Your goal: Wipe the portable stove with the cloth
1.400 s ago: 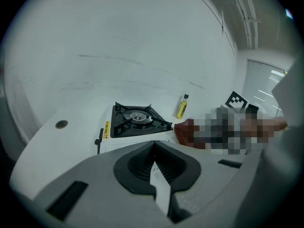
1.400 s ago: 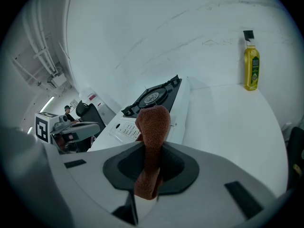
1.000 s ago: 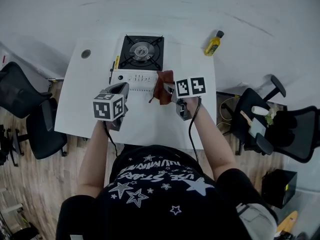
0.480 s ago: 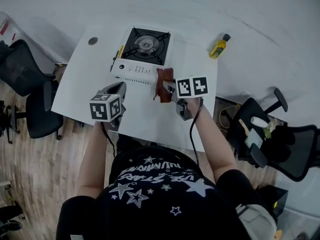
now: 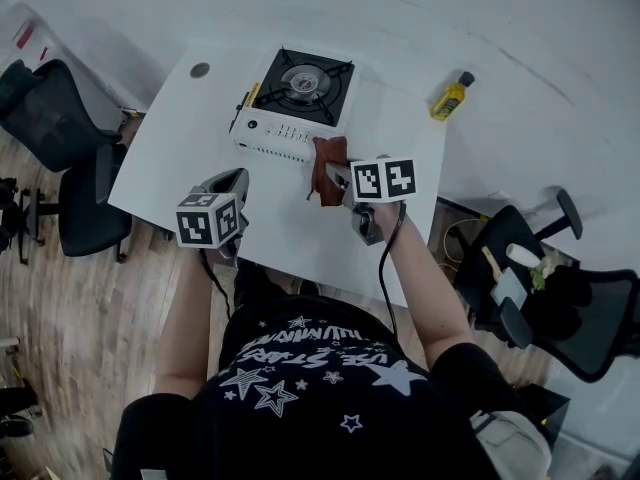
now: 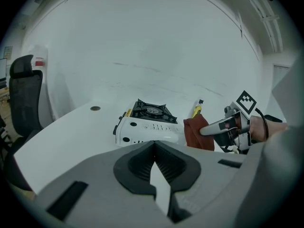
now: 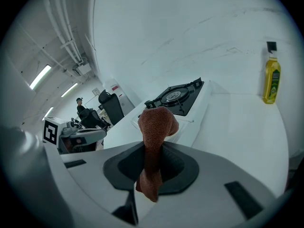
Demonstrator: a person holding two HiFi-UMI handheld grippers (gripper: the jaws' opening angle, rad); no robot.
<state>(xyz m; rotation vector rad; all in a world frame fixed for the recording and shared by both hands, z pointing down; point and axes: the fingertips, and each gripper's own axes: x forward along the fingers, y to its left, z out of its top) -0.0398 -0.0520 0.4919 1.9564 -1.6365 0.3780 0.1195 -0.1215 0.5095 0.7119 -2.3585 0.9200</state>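
I have the right gripper (image 5: 337,176) closed tight on the reddish-brown knitted cloth (image 5: 325,164). In the right gripper view the cloth (image 7: 155,127) is pinched between the jaws, bunching up above them and trailing a short tail below. It hangs over the white bench (image 5: 190,158), just in front of the right front corner of the white portable stove with the black burner top (image 5: 297,100). I cannot tell whether cloth and stove touch. The stove sits at the far edge of the bench, about midway along it, with its control panel facing me. My left gripper (image 5: 230,182) hovers over the near left part of the bench, well clear of the stove, and its jaws (image 6: 154,152) are pressed together with nothing between them. A small yellow bottle with a black cap (image 5: 452,96) stands near the far right corner.
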